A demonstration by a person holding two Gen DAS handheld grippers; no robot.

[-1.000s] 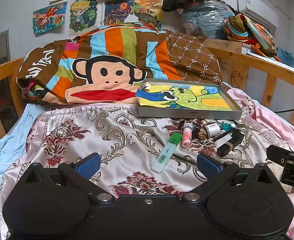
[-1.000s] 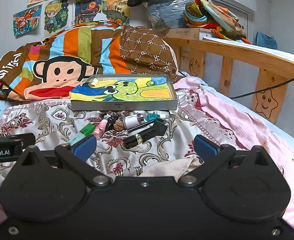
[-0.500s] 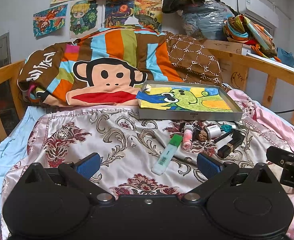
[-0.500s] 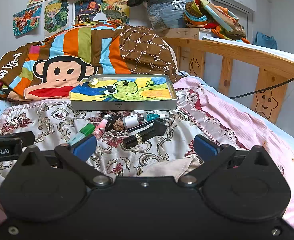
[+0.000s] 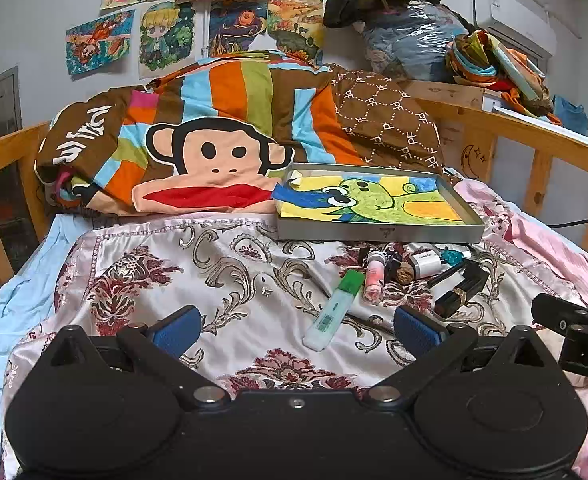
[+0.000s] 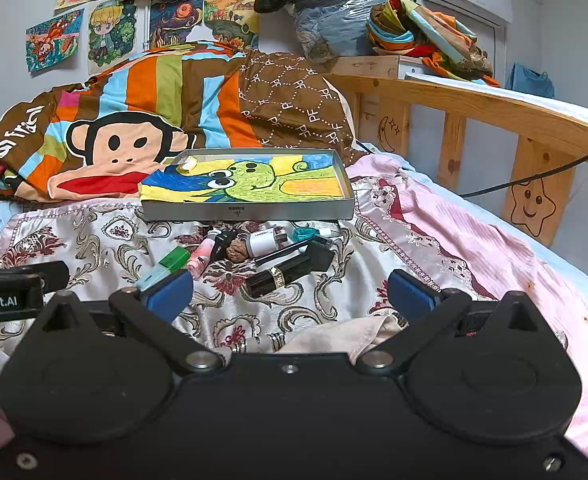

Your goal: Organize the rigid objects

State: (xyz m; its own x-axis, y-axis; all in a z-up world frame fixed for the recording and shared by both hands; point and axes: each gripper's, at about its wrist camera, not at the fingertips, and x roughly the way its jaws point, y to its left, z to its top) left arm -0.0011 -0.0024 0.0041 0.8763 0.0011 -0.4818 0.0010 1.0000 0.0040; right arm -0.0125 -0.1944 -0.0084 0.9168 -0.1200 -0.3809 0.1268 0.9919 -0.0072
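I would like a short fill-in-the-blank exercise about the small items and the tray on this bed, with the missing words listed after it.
1. The highlighter lying on the bedspread has a ____ cap.
2. The painted picture inside the metal tray shows a ____ cartoon creature.
3. Both the left gripper and the right gripper are ____, holding nothing.
4. The small items lie on the bedspread, ____ the tray.

Missing words: green; green; open; outside
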